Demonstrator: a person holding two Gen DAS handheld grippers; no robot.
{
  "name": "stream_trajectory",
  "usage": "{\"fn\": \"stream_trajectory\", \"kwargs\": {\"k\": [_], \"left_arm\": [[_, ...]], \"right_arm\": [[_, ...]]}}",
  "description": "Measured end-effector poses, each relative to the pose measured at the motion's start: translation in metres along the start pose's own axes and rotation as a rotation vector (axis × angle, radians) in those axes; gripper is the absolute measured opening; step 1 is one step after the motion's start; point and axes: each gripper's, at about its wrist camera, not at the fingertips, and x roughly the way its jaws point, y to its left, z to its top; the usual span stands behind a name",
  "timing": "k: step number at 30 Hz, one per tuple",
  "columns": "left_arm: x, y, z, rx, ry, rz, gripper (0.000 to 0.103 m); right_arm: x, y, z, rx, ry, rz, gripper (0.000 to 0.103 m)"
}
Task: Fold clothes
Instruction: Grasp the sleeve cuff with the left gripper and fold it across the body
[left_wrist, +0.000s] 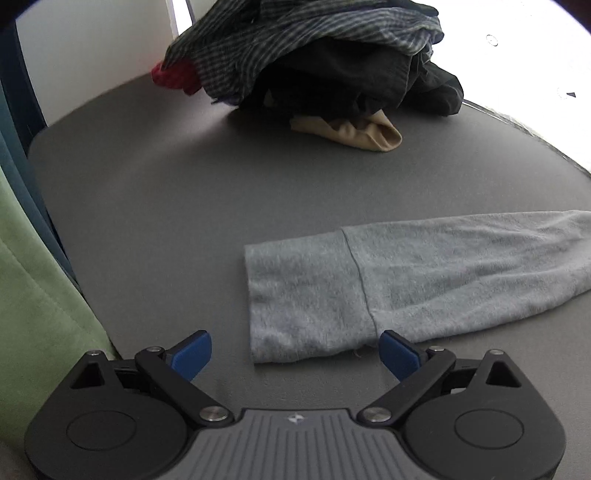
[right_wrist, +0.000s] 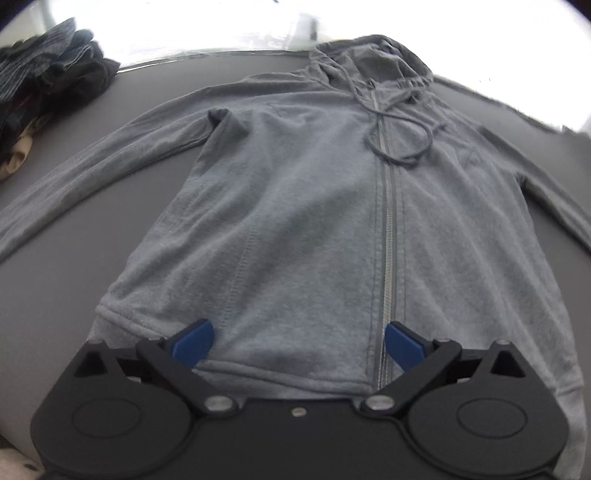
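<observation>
A grey zip-up hoodie (right_wrist: 303, 206) lies spread flat, front up, on the grey table (right_wrist: 55, 295), hood at the far end and drawstrings loose over the zipper. My right gripper (right_wrist: 299, 345) hovers over the hoodie's bottom hem, jaws wide open and nothing between them. In the left wrist view the hoodie's left sleeve (left_wrist: 406, 280) stretches across the table, cuff end towards me. My left gripper (left_wrist: 295, 354) stands open just before that cuff, its blue pads (left_wrist: 194, 354) apart from the cloth.
A pile of unfolded clothes (left_wrist: 314, 62) sits at the far left of the table: a striped shirt, dark garments, a red piece and a beige piece (left_wrist: 354, 134). A green cloth (left_wrist: 37, 295) hangs at the table's left edge. Bright window light lies beyond the far edge.
</observation>
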Motion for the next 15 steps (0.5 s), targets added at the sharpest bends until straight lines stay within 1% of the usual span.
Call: {"fn": "stream_trajectory", "kwargs": {"k": [1,3,6,8,10,11,13,14,15], "left_arm": [[0.002,0.001,0.0,-0.025,0.01,-0.017,0.097],[0.005,-0.004,0.001,-0.041,0.019,-0.028,0.097],[0.006,-0.018,0.002,0.003,-0.012,-0.018,0.094],[0.007,-0.027,0.002,0.037,-0.042,-0.006,0.088],[0.005,-0.031,0.001,0.053,-0.06,-0.01,0.076],[0.004,-0.032,0.002,0.055,-0.07,-0.02,0.072],[0.003,-0.034,0.004,0.058,-0.083,-0.051,0.05],[0.003,-0.036,0.006,0.059,-0.083,-0.073,0.042],[0.004,-0.039,0.008,0.065,-0.085,-0.081,0.026]], "right_arm": [[-0.001,-0.004,-0.002,0.023,-0.009,0.017,0.101],[-0.003,-0.004,-0.004,0.011,-0.009,0.011,0.101],[-0.003,-0.001,-0.008,-0.006,-0.009,-0.006,0.102],[-0.003,-0.001,-0.008,-0.004,-0.012,-0.003,0.102],[-0.002,-0.002,-0.007,-0.001,-0.014,-0.001,0.102],[-0.002,-0.003,-0.007,0.0,-0.016,0.0,0.103],[-0.001,-0.003,-0.006,-0.002,-0.017,-0.002,0.103],[0.0,-0.002,-0.006,-0.004,-0.018,-0.004,0.103],[0.0,-0.002,-0.006,-0.006,-0.018,-0.006,0.103]]}}
